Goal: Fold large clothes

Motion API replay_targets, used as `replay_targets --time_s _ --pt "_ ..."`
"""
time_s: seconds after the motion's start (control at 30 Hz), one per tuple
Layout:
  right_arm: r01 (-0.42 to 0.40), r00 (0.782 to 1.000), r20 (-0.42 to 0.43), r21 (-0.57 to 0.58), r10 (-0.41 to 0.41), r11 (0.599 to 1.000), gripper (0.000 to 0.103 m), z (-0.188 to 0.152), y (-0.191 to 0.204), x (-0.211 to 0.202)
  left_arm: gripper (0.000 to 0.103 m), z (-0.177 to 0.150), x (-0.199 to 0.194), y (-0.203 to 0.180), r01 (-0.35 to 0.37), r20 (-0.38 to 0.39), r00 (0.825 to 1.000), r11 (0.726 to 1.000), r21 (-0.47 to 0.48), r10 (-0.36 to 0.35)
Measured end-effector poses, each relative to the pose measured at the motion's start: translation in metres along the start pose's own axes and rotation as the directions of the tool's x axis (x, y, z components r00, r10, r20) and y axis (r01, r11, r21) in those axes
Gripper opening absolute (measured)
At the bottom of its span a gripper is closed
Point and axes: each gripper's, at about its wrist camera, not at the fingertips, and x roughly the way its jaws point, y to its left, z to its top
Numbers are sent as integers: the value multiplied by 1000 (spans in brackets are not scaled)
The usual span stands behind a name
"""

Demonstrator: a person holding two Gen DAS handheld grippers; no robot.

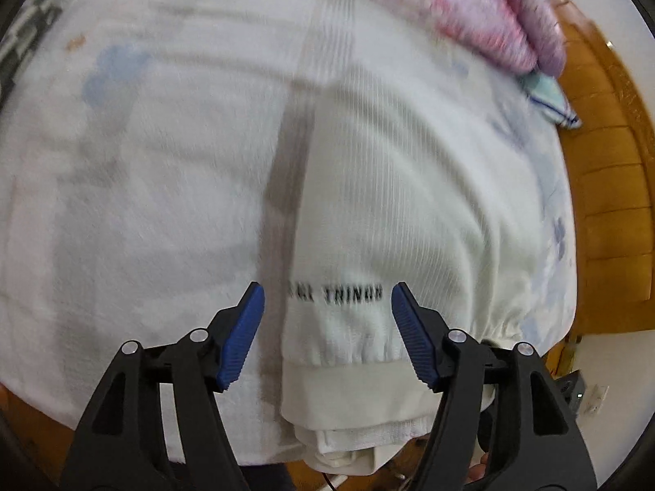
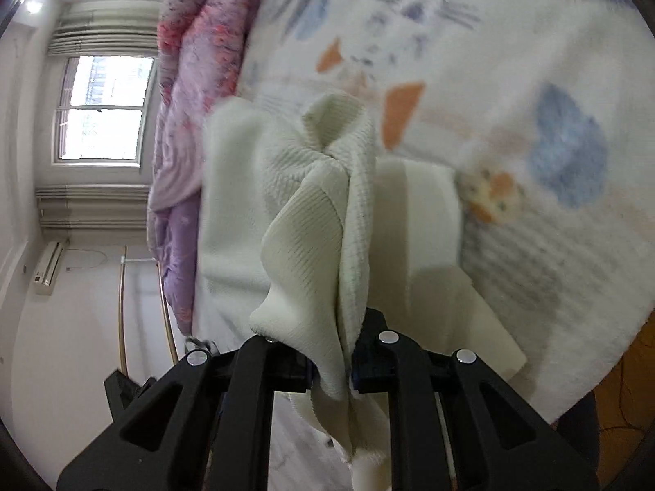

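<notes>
Two handheld grippers work over a bed covered by a white fleecy blanket (image 1: 143,163) printed with pale blue and orange shapes.

From the left wrist view, the left gripper (image 1: 327,298) hovers with its blue ribbed fingers (image 1: 241,339) spread wide apart, grasping nothing. Between and beyond them lies a cream ribbed knit garment (image 1: 389,204), spread on the blanket. Its gathered hem band sits nearest the camera, at the bed's near edge, with a line of small black lettering (image 1: 339,292) just above the band. A grey shadow runs along the garment's left edge. At the far right, a fluffy pink and purple quilt (image 1: 491,20) is bunched up, and an orange-brown padded bed frame (image 1: 606,204) curves along the right side.

From the right wrist view, the right gripper (image 2: 331,368) has its black jaws clenched on a bunched fold of the same cream garment (image 2: 319,225), which rises crumpled in front of the camera and hangs in folds below the jaws. The pink and purple quilt (image 2: 192,102) lies to the left of it. Farther left are a bright window (image 2: 102,106) and a white wall.
</notes>
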Motion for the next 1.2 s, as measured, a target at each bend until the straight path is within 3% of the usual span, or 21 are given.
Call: replay_targets --time_s 0.17,0.23,0.33,0.43,0.53,0.63,0.7,0.8,0.9,1.0,1.07,1.2 --pt "26 999 -23 21 -26 999 13 1 -15 -14 74 -17 35 -2 -54 -76 996 998 31 56" --pt "100 994 -35 -28 -101 995 13 8 -18 -22 74 -24 48 -1 -72 -110 991 997 40 76" --pt "200 979 -21 -103 -203 974 16 18 -14 -40 74 -32 55 -3 -106 -96 989 992 67 112" --pt "241 968 -31 -137 -248 961 17 26 -15 -52 74 -38 57 -2 -103 -98 989 992 68 109" --pt "239 965 -35 -271 -258 932 17 26 15 -49 75 -49 59 -4 -127 -108 985 987 97 137" --pt "348 920 -62 -323 -387 880 17 19 24 -48 76 -58 63 2 -129 -137 981 988 80 139" --pt "355 915 -91 -283 -394 891 17 19 9 -56 76 -62 65 7 -121 -147 981 991 58 129" --pt "398 897 -72 -296 -436 868 17 24 -3 -68 76 -65 68 11 -124 -137 982 991 56 130" --pt "327 930 -46 -351 -365 877 17 32 17 -71 76 -78 67 14 -122 -136 983 992 33 125" --pt "223 960 -59 -430 -274 875 14 34 48 -47 65 -82 53 10 -105 -139 985 994 14 106" --pt "165 968 -90 -468 -232 868 13 34 64 -20 65 -76 29 -1 -26 -55 998 1000 11 27" --pt "133 963 -139 -505 -233 853 13 32 79 34 67 -47 14 -27 7 90 996 996 91 -15"
